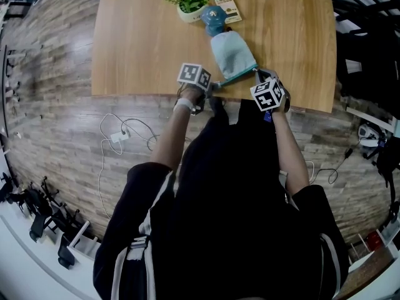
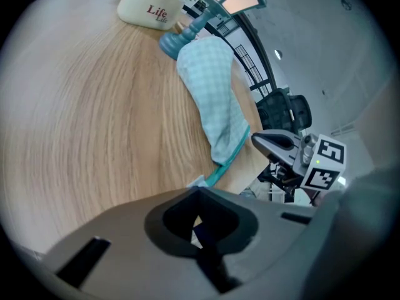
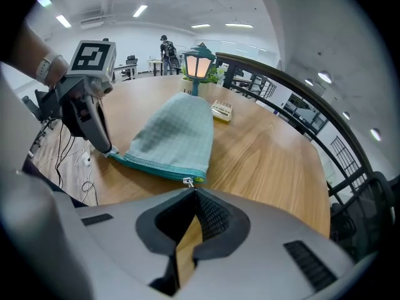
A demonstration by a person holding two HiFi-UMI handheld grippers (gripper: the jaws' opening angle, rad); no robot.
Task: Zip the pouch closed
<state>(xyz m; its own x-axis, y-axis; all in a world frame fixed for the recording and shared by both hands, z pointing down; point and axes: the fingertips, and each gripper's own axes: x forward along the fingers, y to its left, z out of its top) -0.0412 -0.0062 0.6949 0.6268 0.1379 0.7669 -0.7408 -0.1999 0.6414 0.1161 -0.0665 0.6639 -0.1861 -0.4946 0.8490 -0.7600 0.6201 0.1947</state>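
**Fig.** One table (image 1: 137, 42), with broad bare wood at L. One L gripper (image 1: 213, 87), jaws pressed together on the L corner of the one pouch (image 1: 232, 54). The pouch lies flat, its teal zip edge just inside the table's near edge. Its far end meets one lamp (image 1: 215, 19), which stands betw. one plant pot (image 1: 187, 11) and one card (image 1: 228, 6). One R gripper (image 1: 260, 74), jaws closed on the zip pull (image 3: 187, 181) at the pouch's R corner. More bare wood to the R, up to the table's R edge.
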